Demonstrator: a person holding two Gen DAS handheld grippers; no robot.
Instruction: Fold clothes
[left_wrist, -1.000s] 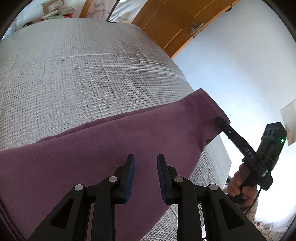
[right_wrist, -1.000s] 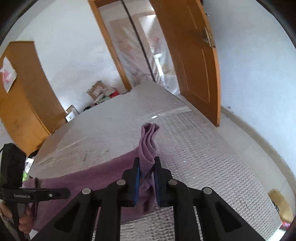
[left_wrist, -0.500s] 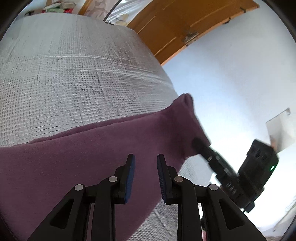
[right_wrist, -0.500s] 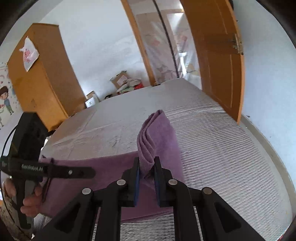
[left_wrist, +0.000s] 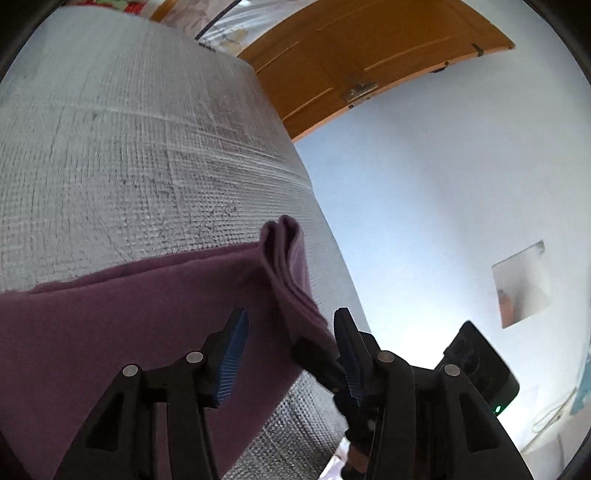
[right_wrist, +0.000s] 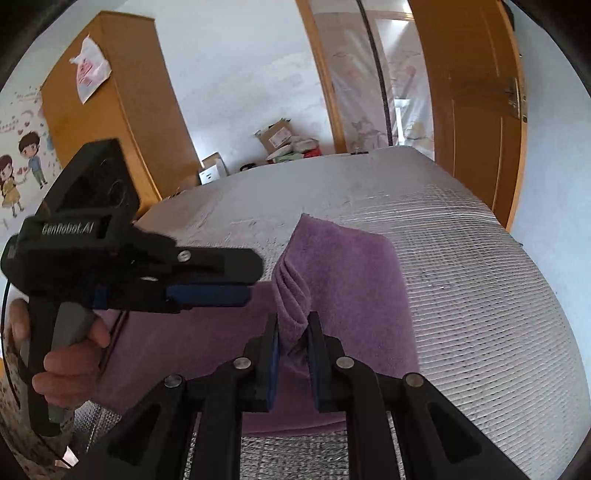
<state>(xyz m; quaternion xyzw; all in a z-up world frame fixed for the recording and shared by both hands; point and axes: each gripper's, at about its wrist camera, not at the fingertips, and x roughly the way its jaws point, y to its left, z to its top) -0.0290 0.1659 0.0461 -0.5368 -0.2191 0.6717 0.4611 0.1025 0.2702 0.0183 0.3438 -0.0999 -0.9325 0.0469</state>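
Right wrist view: right gripper (right_wrist: 292, 334) pinches the bunched edge of the purple cloth (right_wrist: 354, 295) on the silver mat (right_wrist: 480, 295). Left gripper (left_wrist: 290, 354), jaws just opened wide, empty, should close beside that pinch before the fold.

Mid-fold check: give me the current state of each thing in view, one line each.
purple cloth: on the silver mat, right corner lifted and doubled over.
right gripper: shut on the bunched corner.
left gripper: open, jaws just widened, gripping nothing.
wooden door: open.
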